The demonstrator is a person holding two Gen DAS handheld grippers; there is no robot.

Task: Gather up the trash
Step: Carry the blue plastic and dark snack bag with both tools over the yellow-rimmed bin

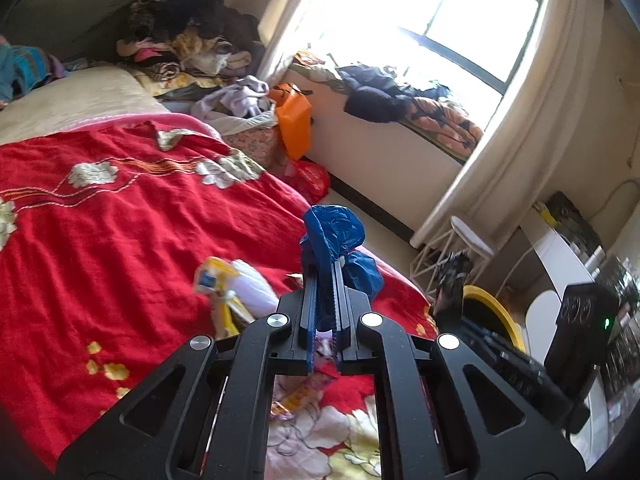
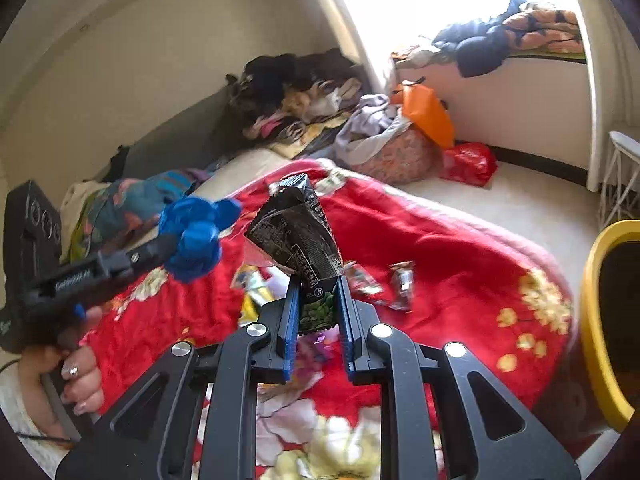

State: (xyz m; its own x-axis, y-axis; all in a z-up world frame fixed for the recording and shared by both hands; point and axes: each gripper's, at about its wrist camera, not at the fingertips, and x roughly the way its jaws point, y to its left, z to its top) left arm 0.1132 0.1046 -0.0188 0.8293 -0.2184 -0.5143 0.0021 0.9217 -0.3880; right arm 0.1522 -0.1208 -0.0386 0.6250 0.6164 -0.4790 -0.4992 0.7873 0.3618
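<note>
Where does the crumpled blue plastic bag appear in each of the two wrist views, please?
Left wrist view: the blue plastic bag is at centre, pinched in the left gripper, above the red blanket.
Right wrist view: the same bag is at middle left, at the tip of the left gripper, which enters from the left edge.
Shared landmark: the orange bag below the window ledge.

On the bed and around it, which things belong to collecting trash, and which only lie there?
Job:
- blue plastic bag, held by left gripper
- black snack packet, held by right gripper
- loose wrappers
- yellow bin

Lying about:
- clothes pile
- orange bag
- red blanket
</note>
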